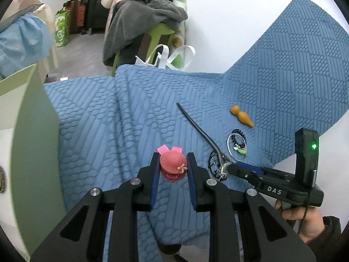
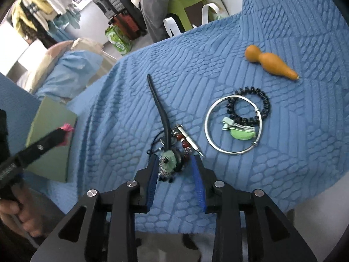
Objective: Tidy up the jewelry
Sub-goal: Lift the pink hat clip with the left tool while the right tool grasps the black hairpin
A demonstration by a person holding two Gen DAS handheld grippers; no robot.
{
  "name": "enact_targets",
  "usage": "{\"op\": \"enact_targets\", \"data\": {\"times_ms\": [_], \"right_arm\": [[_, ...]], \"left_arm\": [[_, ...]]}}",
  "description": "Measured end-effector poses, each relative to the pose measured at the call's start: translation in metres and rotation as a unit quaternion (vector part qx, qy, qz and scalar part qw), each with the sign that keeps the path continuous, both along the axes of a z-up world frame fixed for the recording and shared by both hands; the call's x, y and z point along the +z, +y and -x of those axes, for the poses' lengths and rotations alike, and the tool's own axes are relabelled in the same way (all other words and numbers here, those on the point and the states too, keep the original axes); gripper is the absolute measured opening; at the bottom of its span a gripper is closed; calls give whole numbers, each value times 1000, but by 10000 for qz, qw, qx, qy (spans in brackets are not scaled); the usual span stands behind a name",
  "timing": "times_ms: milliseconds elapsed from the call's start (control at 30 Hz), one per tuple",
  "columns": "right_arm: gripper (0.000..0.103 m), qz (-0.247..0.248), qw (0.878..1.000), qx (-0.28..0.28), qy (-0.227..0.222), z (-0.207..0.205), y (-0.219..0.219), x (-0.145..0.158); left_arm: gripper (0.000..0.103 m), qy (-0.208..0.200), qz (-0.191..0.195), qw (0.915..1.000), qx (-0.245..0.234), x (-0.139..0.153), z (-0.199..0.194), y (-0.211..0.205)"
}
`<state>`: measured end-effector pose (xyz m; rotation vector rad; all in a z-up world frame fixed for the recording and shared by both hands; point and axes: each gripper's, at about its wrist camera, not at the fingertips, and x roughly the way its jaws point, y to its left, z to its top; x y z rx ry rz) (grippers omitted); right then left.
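Jewelry, assorted, on blue quilted cover (image 2: pixel 218 50). Pink hat clip (image 1: pixel 173 166) clamped in left gripper (image 1: pixel 172 163), above cover near green box (image 2: pixel 52 139). Right gripper (image 2: pixel 175 163) spread wide astride ornamented hairpin (image 2: pixel 162 128) and beads. Advised: lower squarely, pinch ornament head, lift slowly, avoiding snagged beads.

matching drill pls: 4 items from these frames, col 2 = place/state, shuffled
1. pink hat clip
2. green hair clip
3. orange gourd
4. black hair stick

A. lies alone on the blue blanket, farthest back
B. lies inside the silver bangle
C. gripped in the left claw
D. ornament end between the open right claw fingers

Pairs: 1-C, 2-B, 3-A, 4-D
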<state>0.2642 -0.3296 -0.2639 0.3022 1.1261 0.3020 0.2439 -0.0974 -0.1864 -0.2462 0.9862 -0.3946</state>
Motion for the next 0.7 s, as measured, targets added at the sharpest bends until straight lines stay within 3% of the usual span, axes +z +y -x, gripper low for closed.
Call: {"op": "enact_targets", "data": {"times_ms": [133, 300, 667, 700], "right_arm": [[29, 512, 9975, 371, -315, 9, 18, 6], [28, 1033, 9915, 455, -653, 8, 26, 9], [27, 1293, 9844, 737, -937, -23, 49, 4], [23, 1330, 9838, 741, -943, -26, 51, 3]], "left_arm": [[24, -16, -61, 10000, 17, 7, 9, 9], [24, -20, -28, 10000, 48, 14, 16, 16], [24, -98, 19, 9999, 77, 19, 14, 20], [24, -104, 2, 9999, 76, 19, 14, 20]]}}
